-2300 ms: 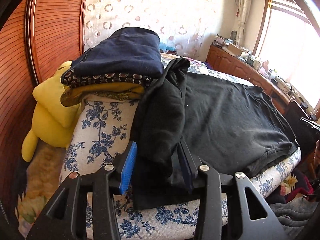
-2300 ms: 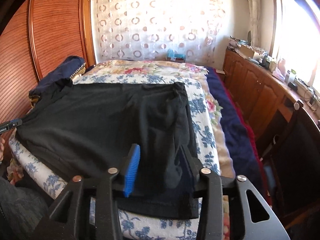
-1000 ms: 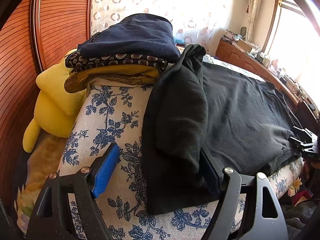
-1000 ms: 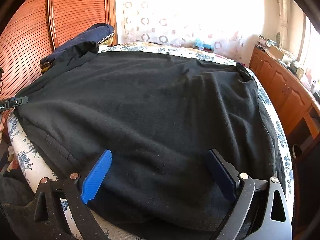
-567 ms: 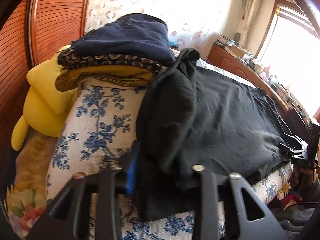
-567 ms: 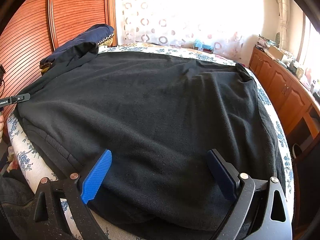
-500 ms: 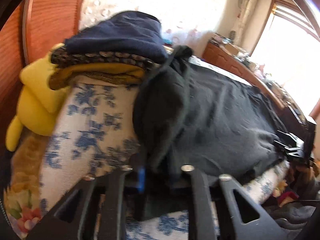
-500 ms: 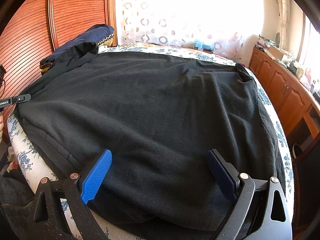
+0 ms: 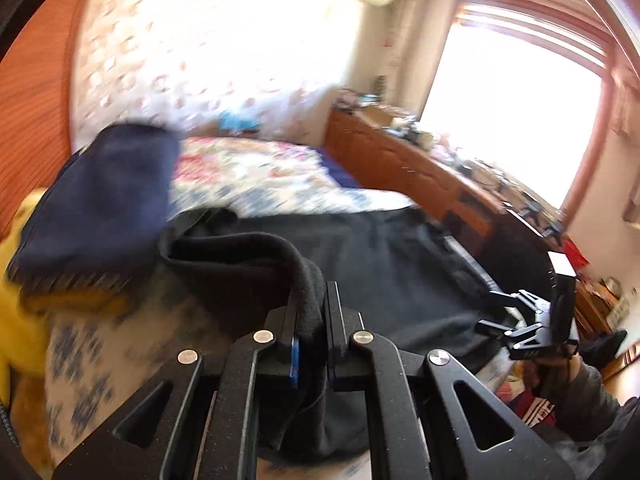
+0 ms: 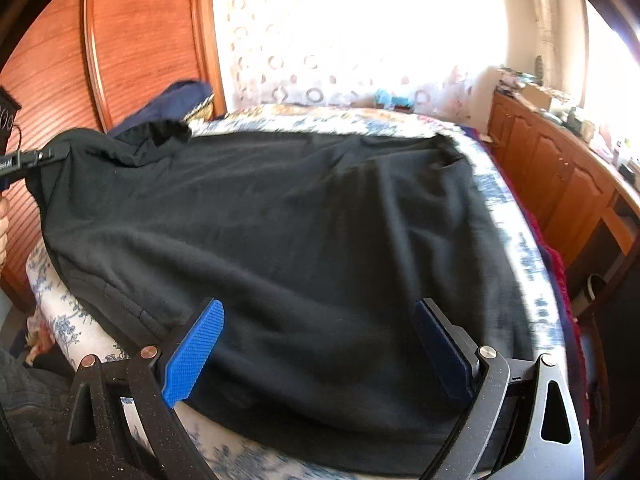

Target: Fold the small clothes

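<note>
A black garment (image 10: 280, 232) lies spread over the blue-flowered bed cover (image 10: 72, 320). My left gripper (image 9: 310, 312) is shut on the garment's left edge (image 9: 308, 280) and lifts it off the bed; it also shows at the far left of the right wrist view (image 10: 40, 156), holding the raised corner. My right gripper (image 10: 316, 344) is open, its blue pads (image 10: 192, 352) spread wide just above the garment's near hem. It also shows in the left wrist view (image 9: 516, 320), open, at the garment's right side.
A stack of folded clothes, navy on top (image 9: 100, 208), sits at the bed's left with a yellow plush toy (image 9: 16, 308) beside it. A wooden wardrobe (image 10: 120, 40) stands to the left. A wooden sideboard (image 10: 552, 168) runs along the right under the window.
My left gripper shut on the garment's left edge and lifted it up, swinging the view rightward. My right gripper stayed open over the near hem and rose slightly.
</note>
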